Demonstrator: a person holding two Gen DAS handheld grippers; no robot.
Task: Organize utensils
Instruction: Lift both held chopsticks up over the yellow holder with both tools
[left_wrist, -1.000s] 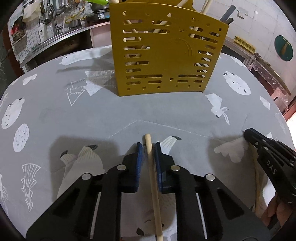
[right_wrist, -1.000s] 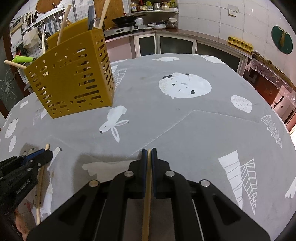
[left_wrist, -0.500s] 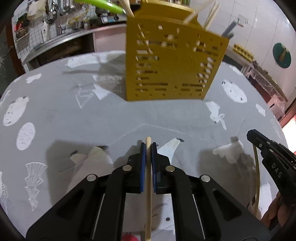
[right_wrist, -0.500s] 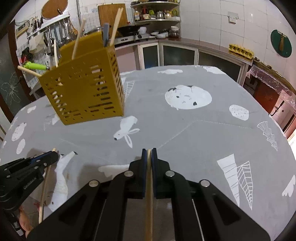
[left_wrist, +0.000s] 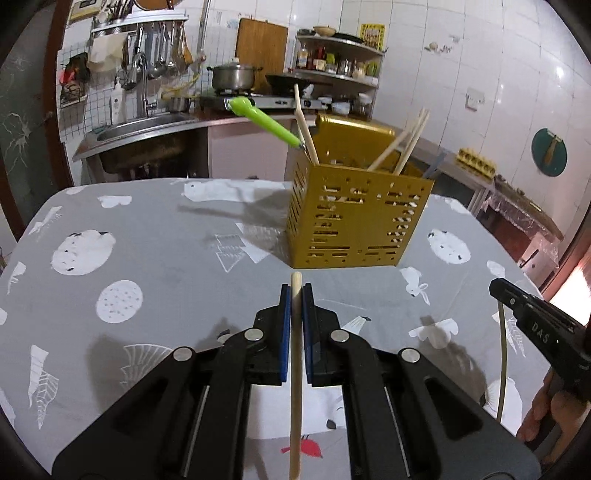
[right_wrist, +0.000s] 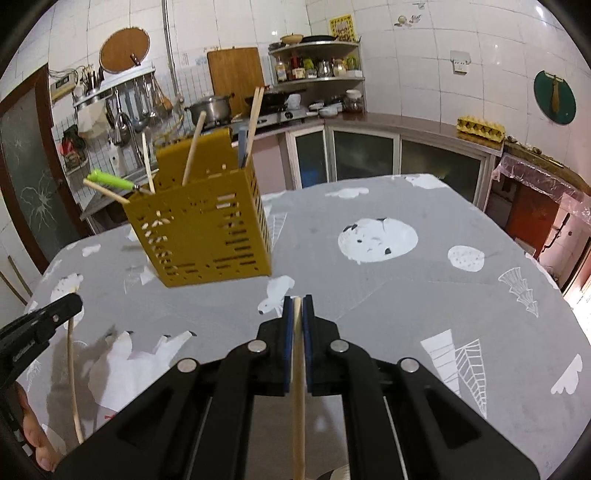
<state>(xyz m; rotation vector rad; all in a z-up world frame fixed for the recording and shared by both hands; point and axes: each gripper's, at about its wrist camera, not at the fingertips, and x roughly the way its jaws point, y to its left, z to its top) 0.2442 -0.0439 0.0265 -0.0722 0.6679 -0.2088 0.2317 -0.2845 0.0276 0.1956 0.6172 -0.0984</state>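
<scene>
Wooden chopstick (left_wrist: 296, 369) clamped in my left fingers (left_wrist: 284, 332), second chopstick (right_wrist: 297, 369) clamped in my right fingers (right_wrist: 286, 332); both gripped near one end for dropping into the yellow holder (left_wrist: 354, 218), 12 o'clock on the worktop (left_wrist: 166, 266).

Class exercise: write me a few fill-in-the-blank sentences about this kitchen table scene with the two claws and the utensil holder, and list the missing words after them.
1. The left claw is shut on a wooden ____.
2. The perforated utensil holder standing on the table is ____ in colour.
3. The utensil with the ____ handle leans out of the holder's corner.
4. The right claw grips a chopstick, so both claws are ____.

Missing words: chopstick; yellow; green; shut
</scene>
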